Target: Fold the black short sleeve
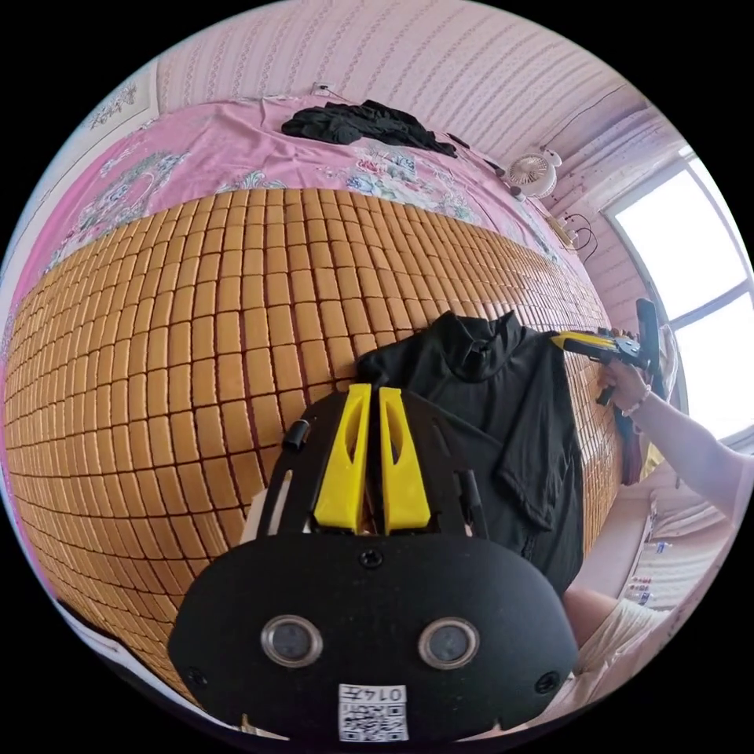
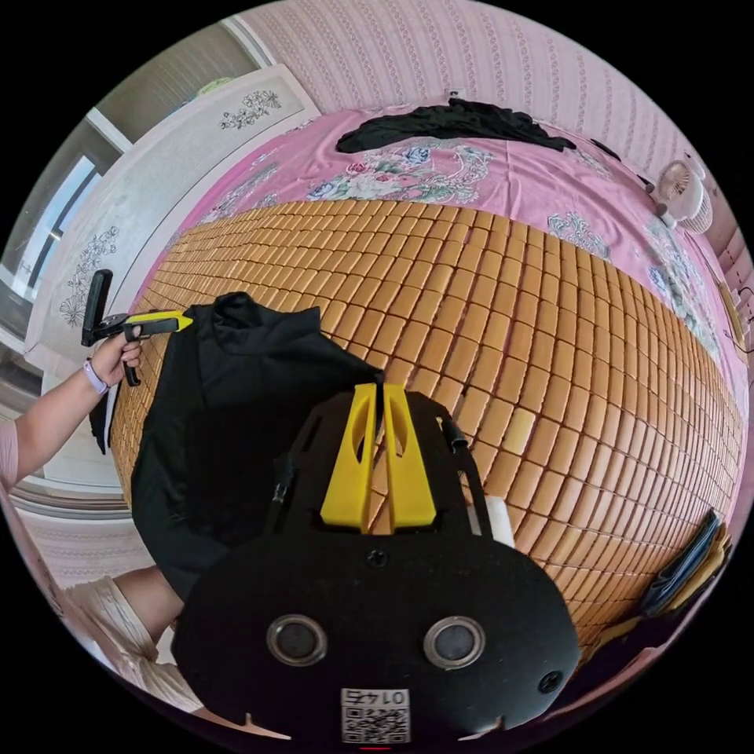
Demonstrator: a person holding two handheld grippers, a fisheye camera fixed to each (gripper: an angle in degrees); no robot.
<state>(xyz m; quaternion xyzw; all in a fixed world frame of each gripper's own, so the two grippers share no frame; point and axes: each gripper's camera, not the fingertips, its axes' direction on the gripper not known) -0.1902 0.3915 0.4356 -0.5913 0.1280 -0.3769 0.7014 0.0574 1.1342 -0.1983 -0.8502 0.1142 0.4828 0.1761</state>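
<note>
The black short sleeve shirt hangs spread between the two grippers above the bamboo mat, collar up and lower part drooping toward the person. In the left gripper view, my left gripper is shut on one shoulder of the shirt. The right gripper, held in a hand, pinches the other shoulder. In the right gripper view, the right gripper has its yellow jaws closed on the shirt at its shoulder edge. Across the shirt, the left gripper grips the opposite shoulder.
The mat covers a bed with a pink floral sheet. A pile of black clothes lies at the far end, near a small fan. Folded dark cloth sits at the mat's edge. A window is beside the bed.
</note>
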